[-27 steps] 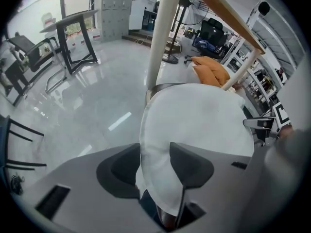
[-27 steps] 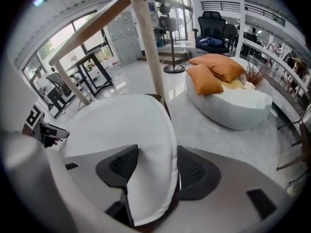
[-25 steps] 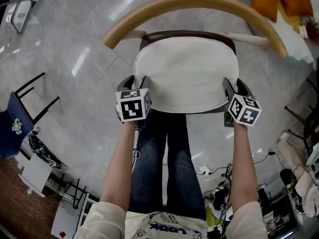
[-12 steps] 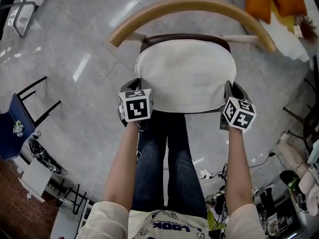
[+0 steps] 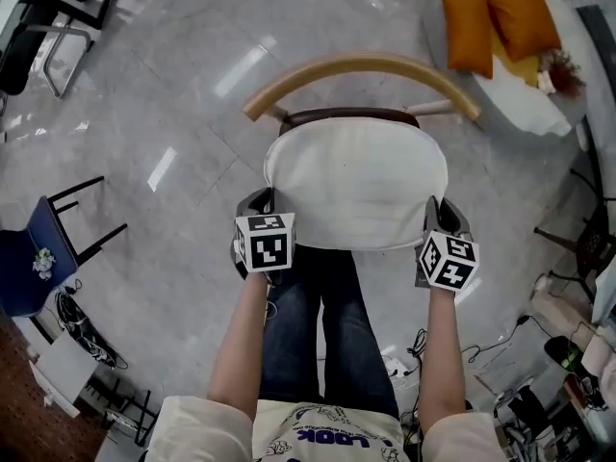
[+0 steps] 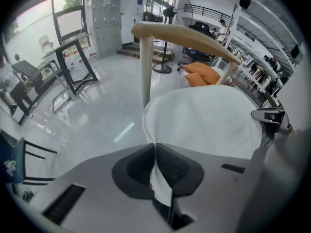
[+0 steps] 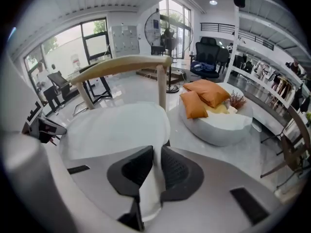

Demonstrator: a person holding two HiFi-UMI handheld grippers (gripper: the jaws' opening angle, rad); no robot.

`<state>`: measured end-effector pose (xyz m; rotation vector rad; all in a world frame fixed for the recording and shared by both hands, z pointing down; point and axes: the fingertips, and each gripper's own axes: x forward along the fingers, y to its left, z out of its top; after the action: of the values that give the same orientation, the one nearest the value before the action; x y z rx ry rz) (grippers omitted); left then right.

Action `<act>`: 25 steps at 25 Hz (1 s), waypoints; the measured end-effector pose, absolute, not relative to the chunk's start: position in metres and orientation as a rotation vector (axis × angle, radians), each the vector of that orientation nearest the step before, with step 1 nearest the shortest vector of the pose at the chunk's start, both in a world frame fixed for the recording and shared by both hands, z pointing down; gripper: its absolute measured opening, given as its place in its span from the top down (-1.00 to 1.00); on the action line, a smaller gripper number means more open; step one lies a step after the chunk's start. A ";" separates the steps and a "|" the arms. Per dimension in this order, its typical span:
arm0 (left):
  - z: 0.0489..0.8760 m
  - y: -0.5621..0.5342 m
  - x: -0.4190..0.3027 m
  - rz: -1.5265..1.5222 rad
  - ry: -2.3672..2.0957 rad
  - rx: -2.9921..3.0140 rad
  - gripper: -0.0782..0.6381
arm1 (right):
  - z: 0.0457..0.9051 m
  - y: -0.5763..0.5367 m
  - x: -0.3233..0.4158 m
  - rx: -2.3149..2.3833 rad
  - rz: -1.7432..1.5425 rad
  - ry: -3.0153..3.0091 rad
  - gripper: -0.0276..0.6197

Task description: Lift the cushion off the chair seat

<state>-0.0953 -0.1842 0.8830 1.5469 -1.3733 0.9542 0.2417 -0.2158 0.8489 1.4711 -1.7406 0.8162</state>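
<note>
A white cushion (image 5: 356, 181) hangs over the dark seat (image 5: 351, 116) of a chair with a curved wooden backrest (image 5: 361, 67). My left gripper (image 5: 262, 212) is shut on the cushion's near left edge, the fabric (image 6: 160, 181) pinched between its dark pads. My right gripper (image 5: 438, 221) is shut on the near right edge, with white fabric (image 7: 151, 176) squeezed between its pads. In the left gripper view the cushion (image 6: 209, 118) spreads away from the jaws toward the backrest (image 6: 182, 34). In the right gripper view the cushion (image 7: 116, 127) lies left of the jaws, below the backrest (image 7: 121, 64).
A white round seat with orange pillows (image 5: 500, 17) stands at the back right. A blue chair (image 5: 43, 248) is at the left, black frames (image 5: 58, 8) at the far left corner. Cables and gear (image 5: 549, 383) clutter the floor at the near right. My legs (image 5: 318, 325) are below the cushion.
Both grippers have risen together with the cushion's near edge pinched in them. The chair looks smaller and farther below, and more of the room shows around it.
</note>
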 end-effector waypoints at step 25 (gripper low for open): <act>0.488 -0.215 -0.093 0.634 -1.695 1.868 0.71 | 0.450 -0.215 0.248 1.827 0.445 -1.997 0.69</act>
<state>-0.0931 -0.2153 0.4881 1.8682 -1.6947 0.6341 0.2476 -0.2151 0.4501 1.8270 -1.9974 0.4446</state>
